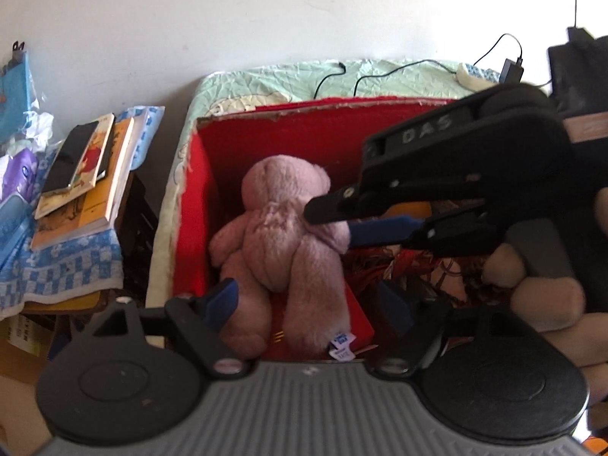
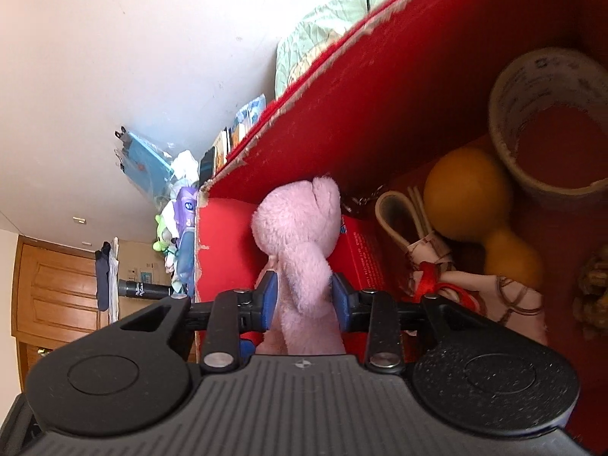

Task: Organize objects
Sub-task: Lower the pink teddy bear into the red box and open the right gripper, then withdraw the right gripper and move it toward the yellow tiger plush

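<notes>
A pink plush bear (image 1: 281,235) lies face down inside an open red box (image 1: 273,136). My left gripper (image 1: 309,304) is open just above the box's near edge, and the bear's legs lie loosely between its blue pads (image 1: 224,296). My right gripper (image 1: 334,224) reaches in from the right, shut on one of the bear's arms. In the right wrist view the bear (image 2: 300,228) has that limb pinched between the right gripper's (image 2: 304,300) blue pads (image 2: 270,300), against the box's red wall (image 2: 380,95).
The box also holds a yellow dumbbell-shaped toy (image 2: 467,205), a tape roll (image 2: 547,121), a cloth pouch with red ribbon (image 2: 456,285) and a small red carton (image 2: 361,258). Stacked books (image 1: 83,174) lie left of the box. Behind it, cables and a charger (image 1: 511,70) cross a green quilt (image 1: 285,79).
</notes>
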### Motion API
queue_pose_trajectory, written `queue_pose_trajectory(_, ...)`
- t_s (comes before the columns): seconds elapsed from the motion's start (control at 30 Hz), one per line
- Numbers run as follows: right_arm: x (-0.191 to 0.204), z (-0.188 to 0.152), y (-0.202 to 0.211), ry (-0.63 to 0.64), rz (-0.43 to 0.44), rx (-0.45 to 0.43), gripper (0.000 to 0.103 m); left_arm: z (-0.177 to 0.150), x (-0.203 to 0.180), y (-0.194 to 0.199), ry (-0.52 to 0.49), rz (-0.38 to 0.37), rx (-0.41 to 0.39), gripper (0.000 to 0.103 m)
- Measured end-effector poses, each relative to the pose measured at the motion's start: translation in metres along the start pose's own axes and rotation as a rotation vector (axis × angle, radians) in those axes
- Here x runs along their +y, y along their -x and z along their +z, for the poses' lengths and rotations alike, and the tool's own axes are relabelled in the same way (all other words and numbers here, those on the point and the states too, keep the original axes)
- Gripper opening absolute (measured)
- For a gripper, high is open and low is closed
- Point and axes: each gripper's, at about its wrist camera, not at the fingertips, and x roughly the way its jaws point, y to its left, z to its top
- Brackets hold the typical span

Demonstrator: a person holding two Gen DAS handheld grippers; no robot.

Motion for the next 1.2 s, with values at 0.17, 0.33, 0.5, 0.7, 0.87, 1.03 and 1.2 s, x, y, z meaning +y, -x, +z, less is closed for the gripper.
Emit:
queue_pose_trajectory(0.17, 0.006, 0.003, 0.011, 0.032, -0.038, -0.054, 0.035, 0.005, -0.001, -0.003, -0.004, 0.032, 0.032, 0.080)
queue_pose_trajectory(0.33, 0.013, 0.001, 0.023, 0.077, -0.094, -0.106, 0.035, 0.012, -0.007, -0.003, -0.016, 0.056, 0.050, 0.082)
queue_pose_trajectory(0.5, 0.016, -0.003, 0.035, 0.107, -0.129, -0.149, 0.035, 0.017, -0.017, -0.005, -0.027, 0.065, 0.073, 0.082)
queue_pose_trajectory(0.7, 0.006, -0.005, 0.054, 0.114, -0.132, -0.169, 0.035, 0.021, -0.030, -0.004, -0.042, 0.097, 0.090, 0.083)
queue_pose_trajectory(0.87, 0.000, -0.005, 0.067, 0.137, -0.109, -0.166, 0.035, 0.023, -0.044, 0.001, -0.036, 0.142, 0.092, 0.083)
queue_pose_trajectory(1.03, -0.008, -0.002, 0.089, 0.167, -0.082, -0.148, 0.034, 0.024, -0.063, 0.011, -0.010, 0.180, 0.092, 0.085)
queue_pose_trajectory(1.2, -0.016, 0.002, 0.110, 0.205, -0.070, -0.124, 0.034, 0.022, -0.086, 0.020, 0.020, 0.215, 0.085, 0.087)
